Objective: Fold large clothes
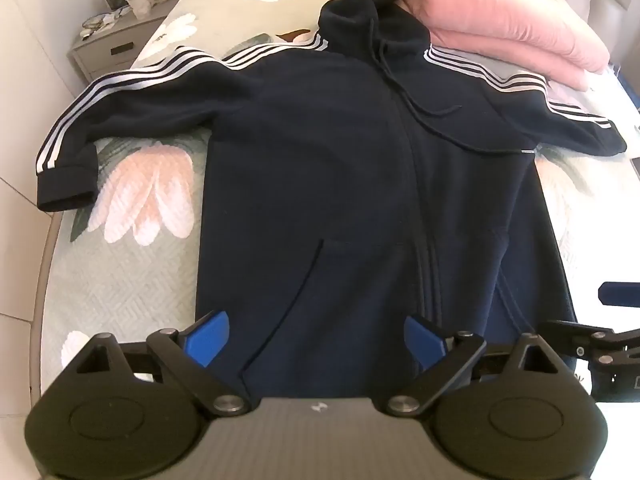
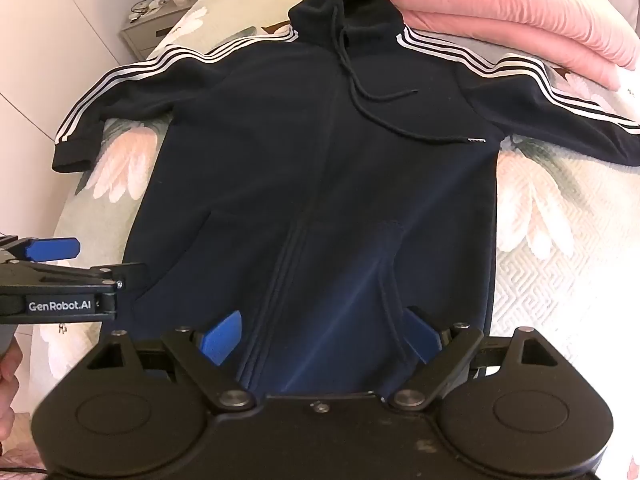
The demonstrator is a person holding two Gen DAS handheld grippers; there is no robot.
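A dark navy zip hoodie (image 1: 340, 168) (image 2: 320, 160) with white sleeve stripes lies flat and face up on the bed, sleeves spread to both sides, hood toward the pillows. My left gripper (image 1: 316, 334) hovers over the hem, left of the zip, jaws wide open with only flat cloth below them. My right gripper (image 2: 320, 338) hangs over the hem right of the zip, also open and holding nothing. The left gripper (image 2: 52, 250) shows at the left edge of the right wrist view; the right gripper's blue pad (image 1: 620, 294) shows at the right edge of the left wrist view.
The floral quilted bedspread (image 1: 120, 272) (image 2: 560, 248) covers the bed. Pink pillows (image 1: 512, 20) (image 2: 520, 12) lie at the head beside the hood. A nightstand (image 1: 116, 40) (image 2: 148, 36) with a cup and clutter stands far left by the white wall. A hand (image 2: 8, 380) grips the left tool.
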